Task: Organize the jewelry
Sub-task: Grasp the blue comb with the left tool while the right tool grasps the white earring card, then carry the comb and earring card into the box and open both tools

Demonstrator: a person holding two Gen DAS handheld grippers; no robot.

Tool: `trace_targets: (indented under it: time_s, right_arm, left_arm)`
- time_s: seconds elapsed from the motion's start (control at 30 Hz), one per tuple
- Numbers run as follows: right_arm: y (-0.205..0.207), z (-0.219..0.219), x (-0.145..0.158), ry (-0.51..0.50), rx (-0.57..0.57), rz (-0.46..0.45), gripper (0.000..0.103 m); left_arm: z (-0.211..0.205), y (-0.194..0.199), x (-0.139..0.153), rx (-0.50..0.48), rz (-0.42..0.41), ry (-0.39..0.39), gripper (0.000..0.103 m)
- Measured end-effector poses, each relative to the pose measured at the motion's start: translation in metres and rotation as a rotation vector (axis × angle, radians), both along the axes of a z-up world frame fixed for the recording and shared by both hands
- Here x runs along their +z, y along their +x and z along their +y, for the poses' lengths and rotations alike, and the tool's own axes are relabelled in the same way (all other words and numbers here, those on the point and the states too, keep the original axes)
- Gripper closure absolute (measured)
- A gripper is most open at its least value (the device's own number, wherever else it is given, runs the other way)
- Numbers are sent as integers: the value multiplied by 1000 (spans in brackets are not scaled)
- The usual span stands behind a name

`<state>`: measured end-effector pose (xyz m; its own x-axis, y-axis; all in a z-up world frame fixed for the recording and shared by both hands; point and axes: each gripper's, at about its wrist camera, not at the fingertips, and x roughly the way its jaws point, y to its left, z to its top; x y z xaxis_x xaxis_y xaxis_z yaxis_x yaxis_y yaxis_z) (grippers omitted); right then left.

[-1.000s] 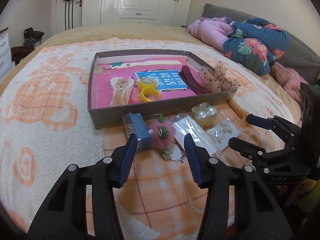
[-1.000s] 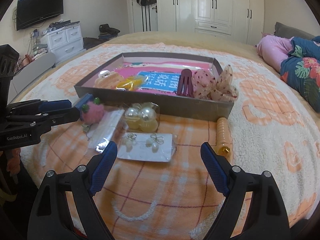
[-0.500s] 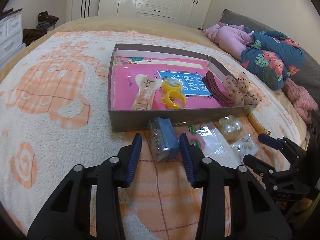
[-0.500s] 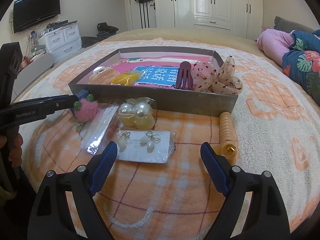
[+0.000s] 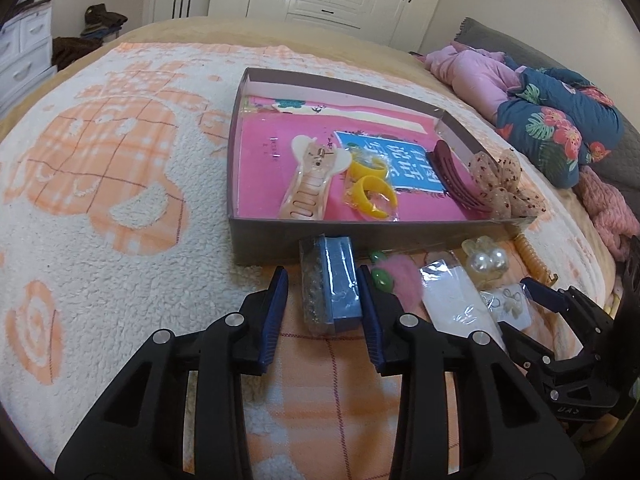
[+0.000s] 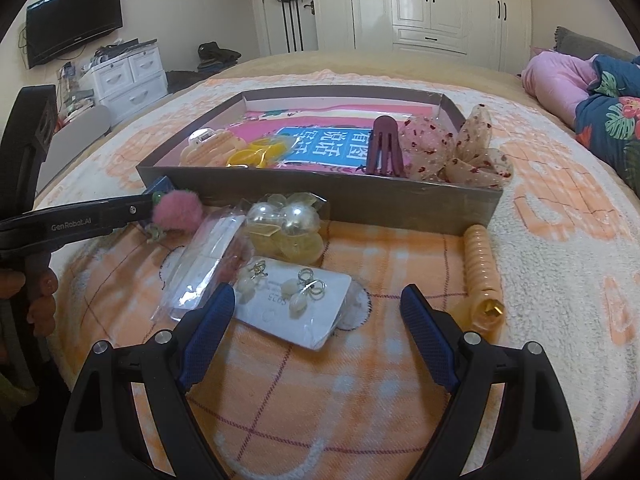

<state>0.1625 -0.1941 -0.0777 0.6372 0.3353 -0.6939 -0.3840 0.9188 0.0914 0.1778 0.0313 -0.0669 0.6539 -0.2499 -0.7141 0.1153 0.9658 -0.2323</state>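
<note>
- Step in hand, as judged: pickup of the blue packet (image 5: 334, 286), a small flat pack in clear crinkly film with beaded pieces along one side.
- The packet is seen lying on the blanket (image 5: 100, 208), just in front of the near wall of the box (image 5: 276, 240).
- Left gripper (image 5: 323, 314): jaws have just been closing and are set narrow with the packet between them. The right pad appears to touch it; a sliver of gap is seen at the left pad, so a firm pinch is not confirmed.
- Right gripper (image 6: 316, 336): jaws are held wide and empty, poised over the earring card (image 6: 296, 304).
- Next move, as judged: the pinch is to be finished, the packet lifted over the box wall and set on the free pink floor at the left.
- Slip risk is expected: film is glossy.
- Already in the box: cream plastic hair claw (image 5: 310, 178), yellow rings (image 5: 370, 192) in film, maroon clip (image 5: 456, 180), gauzy spotted bow (image 5: 500, 184).
- Left outside: fuzzy pink pompom clip (image 6: 176, 212), glossy pearl pair (image 6: 286, 216), ribbed amber coil tie (image 6: 480, 264), clear flat bag (image 6: 204, 264).
- Blanket is fleecy and soft; items may sink slightly.
</note>
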Motion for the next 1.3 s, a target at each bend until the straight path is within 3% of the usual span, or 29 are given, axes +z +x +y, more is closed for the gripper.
trace_targets:
  time_s: [0.1,0.2,0.37,0.67,1.3]
  right_arm:
    - [1,4,0,7,12,2,27]
    - [-2,9,0,1,45,-10,44]
    - [-7,8,3,2,63,-23,61]
    - [-14,-6,11,62,59,-12,71]
    - [-25,-44,33,98,-28,-60,72]
  left_arm:
    - [1,0,0,-4,-1,0,77]
    - [1,-1,0,-13,-1,-9,85]
    - [2,-6,1,-19,-7,4,85]
    - [20,-12,2,15,12,-48,85]
    - [8,-31,30,-4,-71,-24,85]
